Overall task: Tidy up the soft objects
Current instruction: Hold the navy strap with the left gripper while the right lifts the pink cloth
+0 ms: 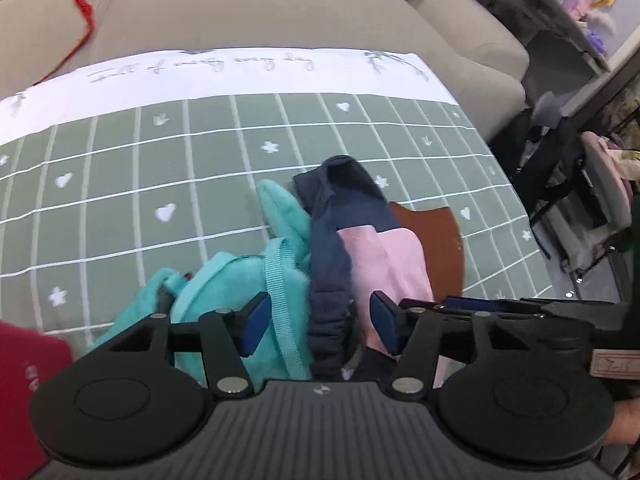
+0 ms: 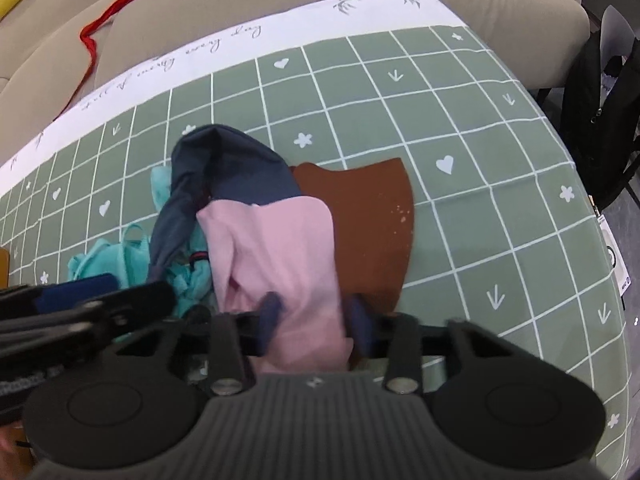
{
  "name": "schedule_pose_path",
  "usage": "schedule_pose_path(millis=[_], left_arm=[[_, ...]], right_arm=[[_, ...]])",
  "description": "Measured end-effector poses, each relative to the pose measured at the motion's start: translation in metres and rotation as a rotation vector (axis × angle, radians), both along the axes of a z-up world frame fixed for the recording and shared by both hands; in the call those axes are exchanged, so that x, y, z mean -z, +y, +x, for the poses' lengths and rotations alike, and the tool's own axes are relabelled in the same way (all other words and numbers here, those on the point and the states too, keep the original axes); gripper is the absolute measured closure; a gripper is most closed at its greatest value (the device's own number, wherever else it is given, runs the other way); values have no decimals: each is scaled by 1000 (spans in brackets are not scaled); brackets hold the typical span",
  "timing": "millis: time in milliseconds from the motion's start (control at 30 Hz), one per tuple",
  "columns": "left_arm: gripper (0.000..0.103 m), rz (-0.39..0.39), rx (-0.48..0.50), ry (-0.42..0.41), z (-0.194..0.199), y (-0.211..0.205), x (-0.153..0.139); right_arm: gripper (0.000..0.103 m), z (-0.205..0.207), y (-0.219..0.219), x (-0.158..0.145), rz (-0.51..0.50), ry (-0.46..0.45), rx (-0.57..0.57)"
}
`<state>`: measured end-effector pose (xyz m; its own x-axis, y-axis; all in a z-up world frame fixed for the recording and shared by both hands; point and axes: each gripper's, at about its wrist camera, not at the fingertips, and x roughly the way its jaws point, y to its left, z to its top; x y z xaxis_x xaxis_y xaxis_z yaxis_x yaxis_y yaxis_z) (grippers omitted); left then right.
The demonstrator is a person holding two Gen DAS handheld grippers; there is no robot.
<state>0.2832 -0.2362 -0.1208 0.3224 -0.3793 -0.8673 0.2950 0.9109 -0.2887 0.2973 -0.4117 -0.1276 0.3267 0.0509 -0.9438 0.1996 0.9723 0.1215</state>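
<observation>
A heap of soft items lies on the green checked cloth (image 1: 120, 200). It holds a teal strapped garment (image 1: 224, 280), a navy-and-pink garment (image 1: 344, 216) and a flat brown piece (image 1: 440, 248) underneath. My left gripper (image 1: 320, 326) is open above the heap, with the teal strap and navy fabric loose between its pads. In the right wrist view my right gripper (image 2: 316, 316) is shut on the pink part of the navy-and-pink garment (image 2: 276, 240). The brown piece (image 2: 368, 216) lies behind it and the teal garment (image 2: 116, 256) to the left. The left gripper's fingers (image 2: 92, 286) show at the left edge.
A beige sofa (image 1: 260, 12) stands behind the table, with a red ribbon (image 1: 86, 4) lying on it. A red object (image 1: 24, 380) sits at the lower left. A black bag (image 2: 600, 92) and cluttered shelves (image 1: 568, 12) stand to the right, past the table's edge.
</observation>
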Motion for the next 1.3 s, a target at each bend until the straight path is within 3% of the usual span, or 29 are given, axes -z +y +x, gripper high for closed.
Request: schedule_pose_path(millis=[133, 233, 300, 333, 533, 933, 1000, 1033, 1067, 1100, 1200, 1300], left_arm=[[43, 24, 38, -21, -1, -4, 6], [62, 81, 51, -53, -5, -9, 8], [83, 71, 49, -54, -8, -5, 6], [87, 59, 42, -50, -9, -3, 3], [90, 64, 0, -87, -24, 17, -15], [80, 104, -32, -24, -67, 59, -6], [55, 85, -24, -6, -66, 56, -4], [47, 54, -27, 12, -65, 55, -4], [35, 25, -33, 17, -66, 55, -4], [29, -6, -42, 8, -66, 53, -6], [24, -24, -21, -36, -63, 41, -10], [24, 62, 25, -100, -57, 22, -8]], right_arm=[[86, -1, 0, -5, -7, -7, -17], [88, -2, 3, -12, -28, -21, -29], [88, -4, 2, -18, -33, -34, -28], [88, -6, 2, -21, -33, -42, -25], [88, -10, 5, -32, -60, -85, -16], [86, -16, 6, -38, -68, -89, -40], [78, -15, 9, -30, -67, -61, -60], [72, -16, 9, -26, -65, -51, -51], [56, -16, 8, -22, -57, -40, -39], [48, -15, 7, -17, -46, -29, -35], [47, -14, 6, -4, -23, 9, -30], [45, -13, 6, 4, -22, 16, -23]])
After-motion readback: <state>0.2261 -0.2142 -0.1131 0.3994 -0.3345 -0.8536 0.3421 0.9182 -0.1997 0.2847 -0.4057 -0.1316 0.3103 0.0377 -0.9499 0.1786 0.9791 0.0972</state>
